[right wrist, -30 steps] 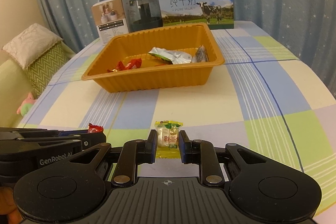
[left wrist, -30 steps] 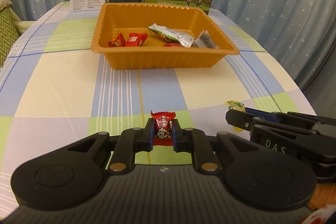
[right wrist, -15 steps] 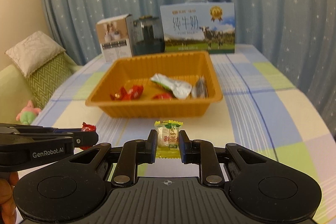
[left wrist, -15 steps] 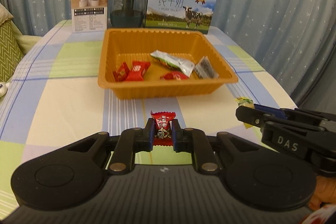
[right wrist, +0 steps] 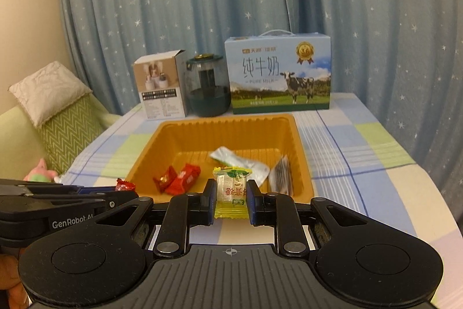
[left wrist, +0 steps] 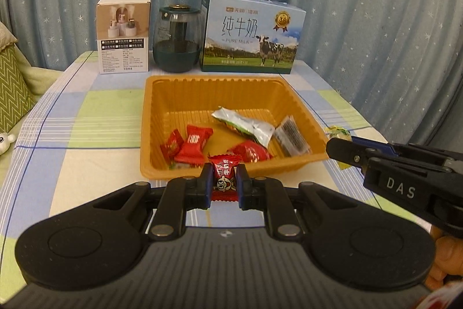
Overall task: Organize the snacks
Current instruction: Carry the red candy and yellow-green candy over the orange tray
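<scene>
Jaws clamped both sides: your left gripper (left wrist: 222, 183) pinches the red candy (left wrist: 224, 178), your right gripper (right wrist: 231, 201) the yellow candy (right wrist: 232, 188), both short of the orange tray (left wrist: 231, 165) on the tabletop (left wrist: 86, 158). Risk: releasing early drops them outside the near rim; slick wrappers may slip.

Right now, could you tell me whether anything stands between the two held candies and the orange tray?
Nothing visible does: the red candy and the yellow candy face only the orange tray's near rim.
</scene>
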`<state>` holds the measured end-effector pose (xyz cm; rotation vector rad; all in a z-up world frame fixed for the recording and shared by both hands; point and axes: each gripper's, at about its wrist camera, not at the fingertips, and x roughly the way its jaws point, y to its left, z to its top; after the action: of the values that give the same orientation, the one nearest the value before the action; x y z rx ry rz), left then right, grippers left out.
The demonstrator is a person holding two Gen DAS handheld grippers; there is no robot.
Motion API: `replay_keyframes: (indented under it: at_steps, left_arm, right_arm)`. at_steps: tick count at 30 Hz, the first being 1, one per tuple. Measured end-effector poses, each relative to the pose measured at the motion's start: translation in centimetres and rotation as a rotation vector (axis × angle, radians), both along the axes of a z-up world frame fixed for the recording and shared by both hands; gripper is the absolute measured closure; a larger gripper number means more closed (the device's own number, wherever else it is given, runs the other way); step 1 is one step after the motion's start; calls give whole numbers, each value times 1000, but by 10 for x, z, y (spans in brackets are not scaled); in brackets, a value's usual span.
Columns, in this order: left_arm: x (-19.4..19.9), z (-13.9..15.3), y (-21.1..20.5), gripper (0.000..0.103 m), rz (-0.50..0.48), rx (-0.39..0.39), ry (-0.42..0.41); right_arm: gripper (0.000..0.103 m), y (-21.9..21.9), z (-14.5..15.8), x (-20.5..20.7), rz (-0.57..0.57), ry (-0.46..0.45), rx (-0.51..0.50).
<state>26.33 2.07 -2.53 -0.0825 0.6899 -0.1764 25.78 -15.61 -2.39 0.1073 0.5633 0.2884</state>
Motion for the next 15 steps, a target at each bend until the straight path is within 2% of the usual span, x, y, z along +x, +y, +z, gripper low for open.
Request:
replay_keyframes:
  at_steps: [15]
  left_arm:
    - [50, 5, 7, 89, 6, 2, -17]
  right_arm:
    - [81, 8, 0, 51, -32, 2, 23]
